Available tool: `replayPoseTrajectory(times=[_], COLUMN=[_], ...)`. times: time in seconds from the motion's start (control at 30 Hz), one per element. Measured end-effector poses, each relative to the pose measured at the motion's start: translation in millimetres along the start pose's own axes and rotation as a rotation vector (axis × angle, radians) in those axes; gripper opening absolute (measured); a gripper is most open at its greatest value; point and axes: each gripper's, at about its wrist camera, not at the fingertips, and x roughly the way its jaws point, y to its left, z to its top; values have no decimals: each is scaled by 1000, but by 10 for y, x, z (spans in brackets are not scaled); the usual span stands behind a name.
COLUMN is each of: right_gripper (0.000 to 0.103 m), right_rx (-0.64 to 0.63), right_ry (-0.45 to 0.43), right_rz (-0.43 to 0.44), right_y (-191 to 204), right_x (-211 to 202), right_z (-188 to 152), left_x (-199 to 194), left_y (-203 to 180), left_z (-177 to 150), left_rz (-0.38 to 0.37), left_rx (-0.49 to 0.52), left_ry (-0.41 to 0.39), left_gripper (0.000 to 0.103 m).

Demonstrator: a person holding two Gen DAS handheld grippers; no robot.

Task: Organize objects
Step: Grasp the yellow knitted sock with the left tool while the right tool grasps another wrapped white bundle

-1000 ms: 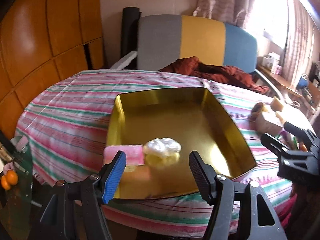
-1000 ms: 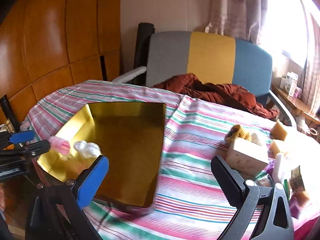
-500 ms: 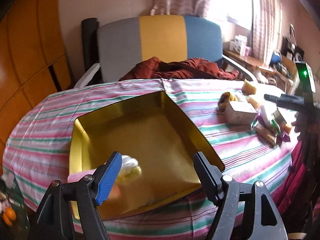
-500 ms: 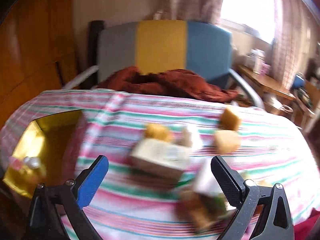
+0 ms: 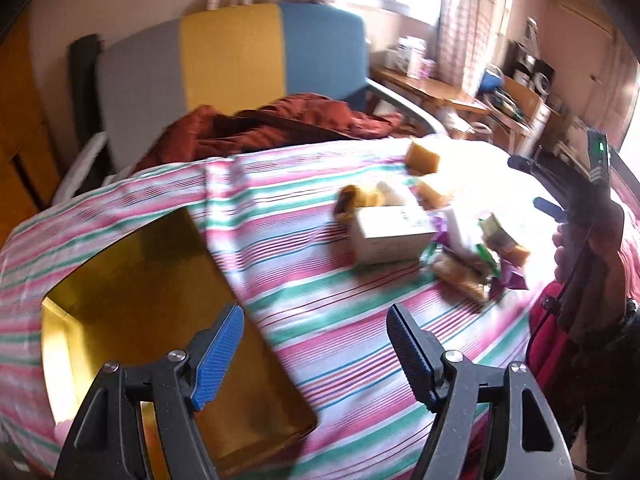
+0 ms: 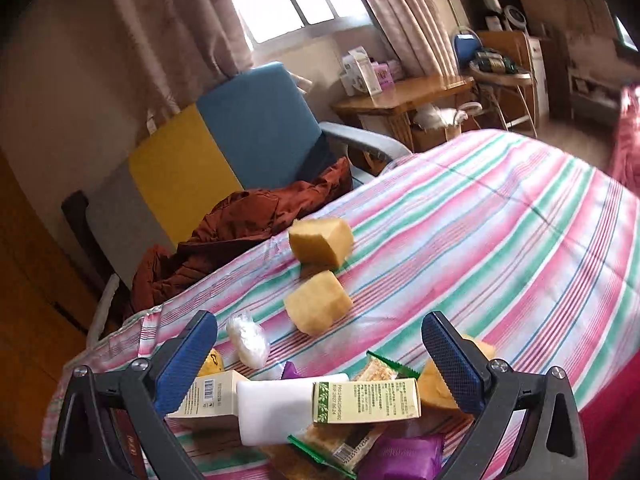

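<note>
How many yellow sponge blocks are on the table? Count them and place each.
3. The far block lies nearest the chair, the middle block just before it, the near block half hidden behind the right gripper finger. Others may be hidden.

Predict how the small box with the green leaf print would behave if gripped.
The green-print box looks like thin carton: probably light, and likely to dent if squeezed hard. It rests tilted on the white block, so it may slide off when nudged.
</note>
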Motion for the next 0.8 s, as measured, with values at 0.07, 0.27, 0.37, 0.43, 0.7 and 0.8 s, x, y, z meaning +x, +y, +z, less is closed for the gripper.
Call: replayPoseTrajectory(times=[0.07,0.27,0.37,0.43,0.7,0.8], right_gripper=[103,103,103,103,103,103], right_rx=[37,101,75,46,-54,-49], right_ry=[-3,43,60,70,76,77], right_rz=[18,50,62,74,112,123], right_y=[-48,-163,-115,-56,130,117], right_x=[-19,42,58,64,26,19], right_z=[-3,-2,-23,-40,-98,-99], left_x=[115,472,671,815,1514,1770], left_y=[-155,-464,-453,-411,-223,-194], left_z=[104,428,627,753,1116,1218], left_rz=[2,13,-15,-40,-133,-152], left_rx=[56,216,196,162,-44,-94], left_ry=[3,31,62,75,182,219], left_gripper=[75,75,75,75,75,75])
